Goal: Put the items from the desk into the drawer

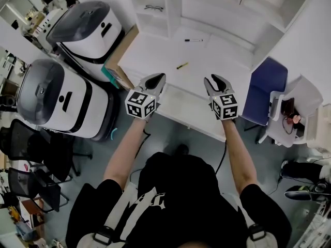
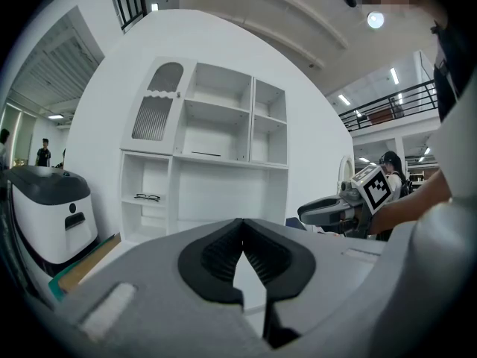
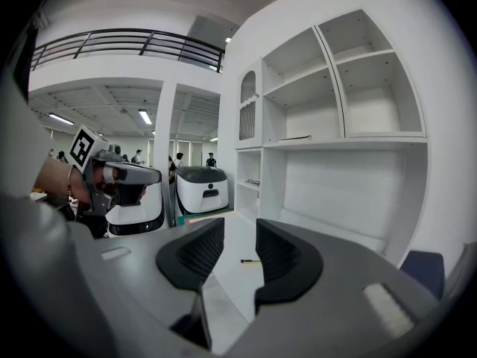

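A white desk (image 1: 155, 56) stands in front of me, with open shelves (image 1: 165, 9) behind it. On the desk lie a yellow pen (image 1: 182, 65) and a black marker (image 1: 193, 40). Black glasses (image 1: 153, 7) rest on a low shelf. My left gripper (image 1: 158, 78) hovers over the desk's near edge, shut, with nothing between its jaws. My right gripper (image 1: 217, 80) hovers beside it at the same edge, open and empty. In the right gripper view the yellow pen (image 3: 251, 260) shows between the jaws, farther off on the desk. The left gripper view shows the glasses (image 2: 147, 197).
Two large white-and-grey machines (image 1: 85, 27) (image 1: 51, 94) stand left of the desk, with a flat brown board (image 1: 121, 50) leaning between them and the desk. A blue chair (image 1: 266, 87) and a white cart (image 1: 300, 112) are at the right. Black chairs (image 1: 31, 149) stand at the lower left.
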`<state>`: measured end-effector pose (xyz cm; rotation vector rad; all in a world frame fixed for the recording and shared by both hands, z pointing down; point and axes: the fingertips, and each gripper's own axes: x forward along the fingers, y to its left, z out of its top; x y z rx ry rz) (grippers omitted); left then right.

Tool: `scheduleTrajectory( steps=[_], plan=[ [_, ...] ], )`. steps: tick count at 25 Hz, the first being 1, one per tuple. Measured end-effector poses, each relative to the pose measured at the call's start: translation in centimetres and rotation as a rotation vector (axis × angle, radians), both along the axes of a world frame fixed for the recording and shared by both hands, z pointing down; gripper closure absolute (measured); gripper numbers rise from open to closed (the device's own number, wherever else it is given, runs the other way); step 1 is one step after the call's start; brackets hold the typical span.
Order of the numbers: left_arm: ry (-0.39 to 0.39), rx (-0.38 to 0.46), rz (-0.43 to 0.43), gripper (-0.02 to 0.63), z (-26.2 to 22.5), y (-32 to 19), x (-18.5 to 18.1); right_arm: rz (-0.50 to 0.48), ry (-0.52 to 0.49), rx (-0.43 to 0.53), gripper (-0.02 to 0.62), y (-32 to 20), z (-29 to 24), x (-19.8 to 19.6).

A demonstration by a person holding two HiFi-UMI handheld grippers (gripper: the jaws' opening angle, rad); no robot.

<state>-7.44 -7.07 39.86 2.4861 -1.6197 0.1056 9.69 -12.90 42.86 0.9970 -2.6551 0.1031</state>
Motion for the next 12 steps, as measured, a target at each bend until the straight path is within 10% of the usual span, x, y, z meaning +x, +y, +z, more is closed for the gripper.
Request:
scheduleTrajectory(
  steps=[12],
  plan=[
    [0.025,-0.013,0.038,0.601,1.8,-3.0,1.6,0.033,0.006,-0.010,0.460,-1.0,0.8,0.9]
  ],
)
